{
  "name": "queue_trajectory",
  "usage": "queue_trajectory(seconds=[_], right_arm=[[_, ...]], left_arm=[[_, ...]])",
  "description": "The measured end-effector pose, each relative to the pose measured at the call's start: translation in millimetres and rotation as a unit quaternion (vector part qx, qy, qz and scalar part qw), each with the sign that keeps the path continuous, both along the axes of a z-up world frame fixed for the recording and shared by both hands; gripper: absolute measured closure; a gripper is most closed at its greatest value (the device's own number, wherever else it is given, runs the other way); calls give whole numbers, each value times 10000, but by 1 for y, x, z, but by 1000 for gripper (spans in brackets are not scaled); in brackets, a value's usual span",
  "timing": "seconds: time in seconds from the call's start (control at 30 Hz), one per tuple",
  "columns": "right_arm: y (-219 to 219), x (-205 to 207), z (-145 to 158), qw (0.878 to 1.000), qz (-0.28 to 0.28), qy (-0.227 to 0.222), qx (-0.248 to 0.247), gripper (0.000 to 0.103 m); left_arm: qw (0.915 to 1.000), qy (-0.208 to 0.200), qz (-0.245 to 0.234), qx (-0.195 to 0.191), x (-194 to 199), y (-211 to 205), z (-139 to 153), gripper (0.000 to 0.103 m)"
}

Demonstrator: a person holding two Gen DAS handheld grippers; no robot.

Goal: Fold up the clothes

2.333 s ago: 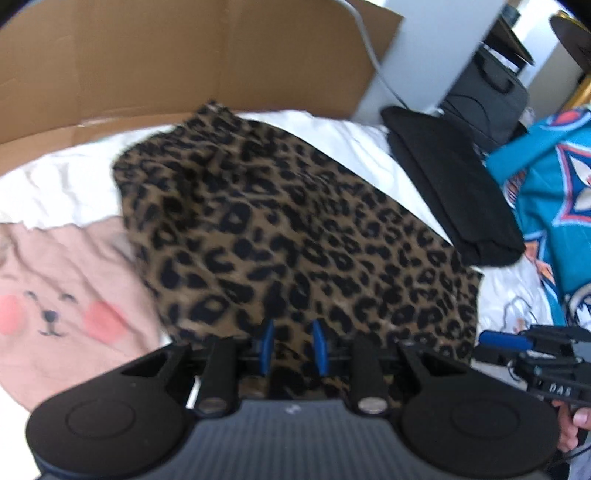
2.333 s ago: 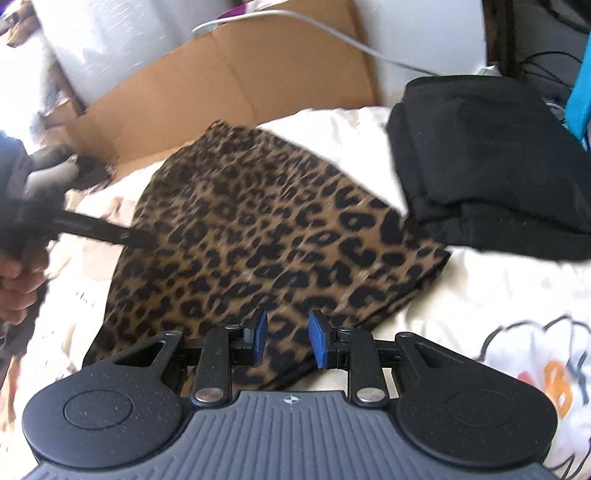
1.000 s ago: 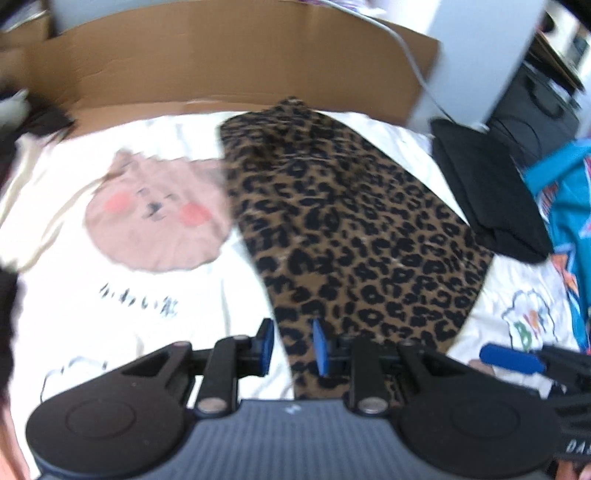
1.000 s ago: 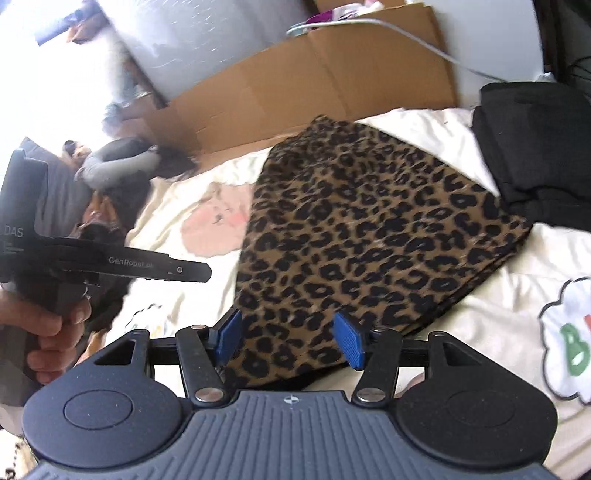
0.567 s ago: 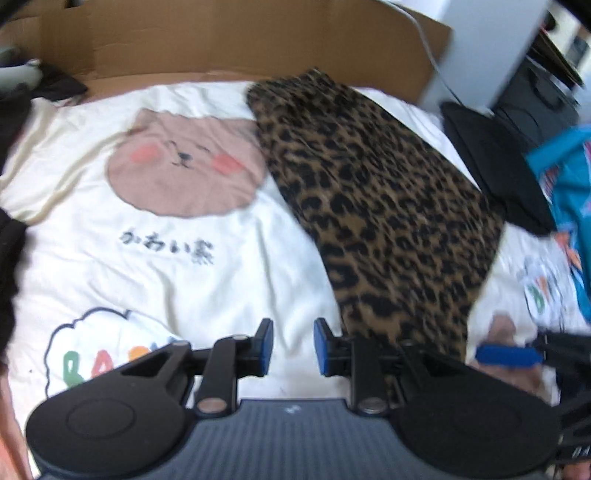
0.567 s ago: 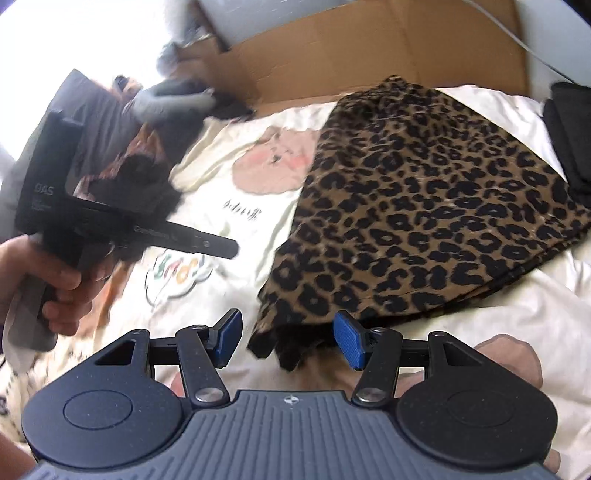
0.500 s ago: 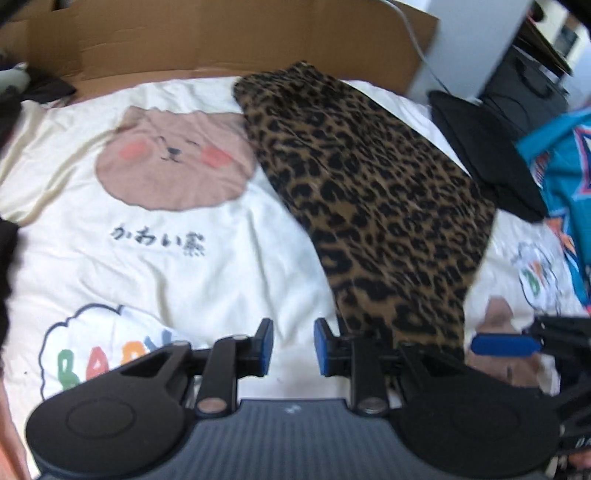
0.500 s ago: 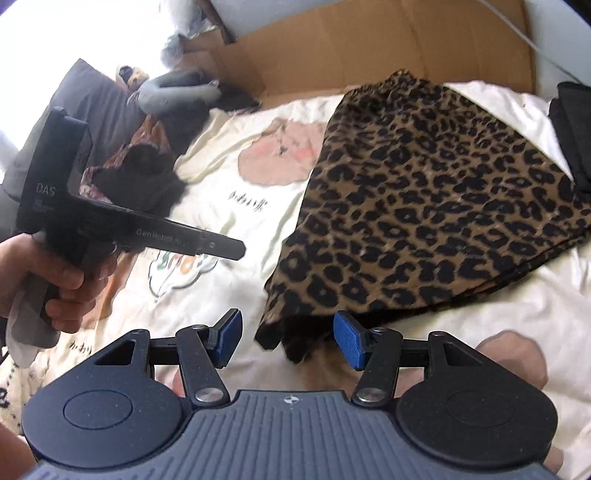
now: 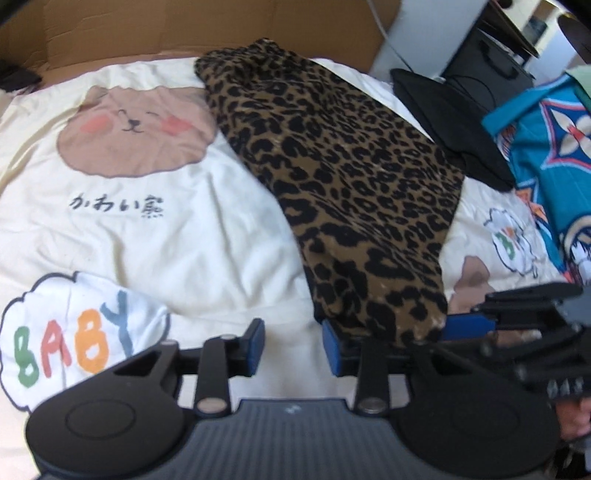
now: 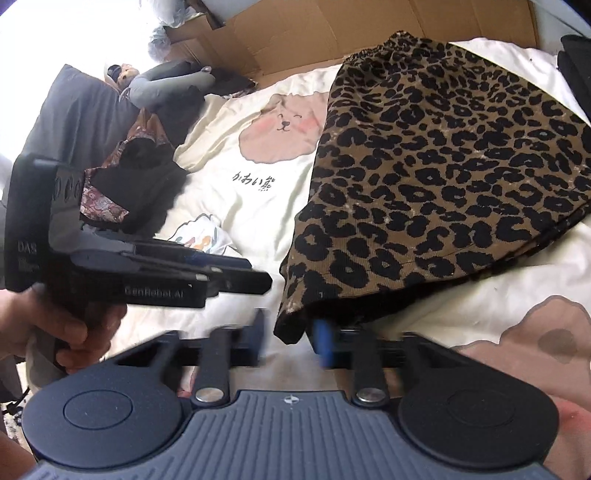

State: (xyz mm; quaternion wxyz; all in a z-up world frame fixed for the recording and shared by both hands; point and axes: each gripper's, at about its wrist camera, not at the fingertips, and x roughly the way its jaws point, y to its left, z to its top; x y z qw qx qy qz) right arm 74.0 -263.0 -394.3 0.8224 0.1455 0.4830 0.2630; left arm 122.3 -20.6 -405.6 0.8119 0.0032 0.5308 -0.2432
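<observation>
A folded leopard-print garment [image 9: 351,166] [image 10: 443,166] lies lengthwise on a cream sheet [image 9: 184,240] printed with a bear and "BABY". In the right wrist view, my right gripper [image 10: 290,338] is shut on the garment's near corner, its fingers blurred. My left gripper [image 9: 293,347] is open just left of that near end, with only sheet between its fingers and the cloth lapping over its right finger. The right gripper [image 9: 476,321] comes in from the right at the same end. The left gripper [image 10: 255,273], held in a hand [image 10: 55,332], points at the garment's edge without touching it.
A folded black garment [image 9: 443,110] lies right of the leopard one, with a blue patterned cloth [image 9: 546,147] beyond it. A cardboard sheet [image 9: 184,29] stands along the far edge. Dark and patterned clothes [image 10: 140,184] are piled at the left.
My right gripper has narrowed from wide open onto the garment's near corner. My left gripper has moved toward that same end and its fingers have parted a little.
</observation>
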Motion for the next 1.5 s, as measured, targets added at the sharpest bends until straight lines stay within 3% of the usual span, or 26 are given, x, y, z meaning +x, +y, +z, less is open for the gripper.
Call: queue_trajectory(seconds=[0.1,0.3,0.53,0.63,0.83,1.03,1.07,1.1,1.17,1.37,1.5], right_arm=[[-12,4,4,9995,-208,-5,235,98],[-36,12,12,9945,-700,13,775,98],[-43,22,18,9895,-872,7,1151,98],[-42,26,21,9877,-891,-6,1284,98],[-45,30,23,9848,-954,-19,1453,98],[-51,33,22,9803,-1095,48,1641,98],[-52,33,20,9796,-1117,76,1667,98],[-53,33,19,9792,-1132,112,1678,98],[-54,32,16,9792,-1149,195,1658,98],[-60,28,8,9779,-1236,392,1642,95],[-61,23,1,9786,-1219,534,1571,95]], left_arm=[[9999,34,-80,-87,-1,-4,-5,65],[9996,-37,-82,-272,2,-10,-6,61],[9990,-142,-187,-387,-1,-19,-2,54],[9991,-66,-76,-405,2,-20,-7,53],[9955,-149,400,-846,11,-19,-10,53],[9950,-300,749,-581,14,-26,-18,53],[9944,-257,814,-627,15,-24,-20,56],[9938,-195,863,-673,15,-22,-23,70],[9938,-78,871,-688,15,-19,-27,85],[9930,0,992,-647,10,-1,-23,91],[9877,267,1276,-863,10,17,-23,92]])
